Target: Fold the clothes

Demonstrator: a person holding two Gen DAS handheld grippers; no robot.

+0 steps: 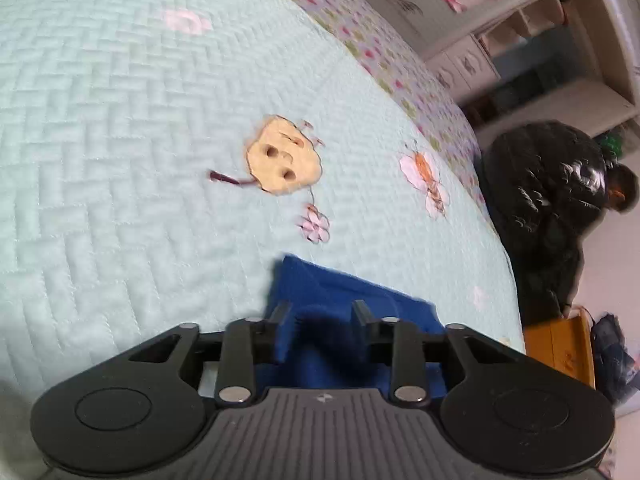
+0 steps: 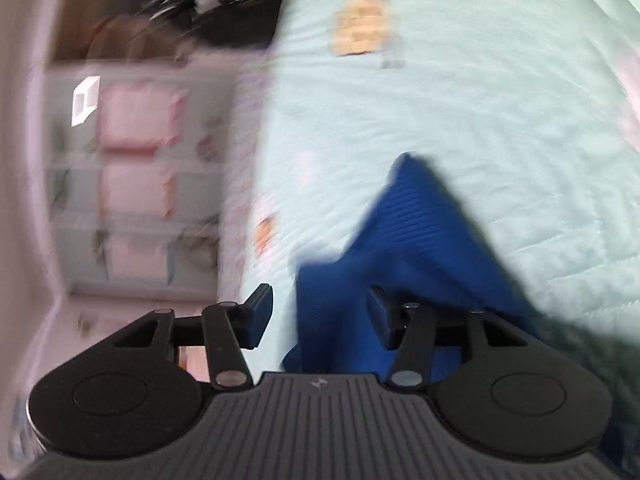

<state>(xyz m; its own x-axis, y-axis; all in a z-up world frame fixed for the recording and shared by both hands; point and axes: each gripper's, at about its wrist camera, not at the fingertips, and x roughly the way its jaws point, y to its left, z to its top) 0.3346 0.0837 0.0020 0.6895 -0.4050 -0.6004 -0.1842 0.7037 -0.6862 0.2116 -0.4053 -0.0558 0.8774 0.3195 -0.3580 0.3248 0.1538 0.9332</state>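
A blue garment (image 1: 344, 304) of ribbed knit lies on the pale green quilted bedspread (image 1: 120, 128), near the bed's edge, and both hand-held tools are at it. The left gripper (image 1: 322, 312) has its fingers set moderately apart with a bunch of the blue cloth between them — the cloth fills the gap, but blur there makes it hard to say whether the pads actually press it. The right gripper (image 2: 318, 312) stands wider open; the garment (image 2: 416, 232) rises in a peak ahead of it and drapes over its right finger (image 2: 378, 316), while the left finger (image 2: 256, 316) is clear of the cloth, over bare bedspread (image 2: 500, 120). Stitched pictures dot the cover: a tan face-like patch (image 1: 282, 156), a pink flower (image 1: 316, 224), a butterfly (image 1: 426, 180). Beyond the bed's edge sit a shiny black bag (image 1: 548, 200), an orange box (image 1: 560, 344) and white shelves (image 1: 540, 40). The right wrist view is heavily smeared, so the shelving (image 2: 132, 168) there is only vague.
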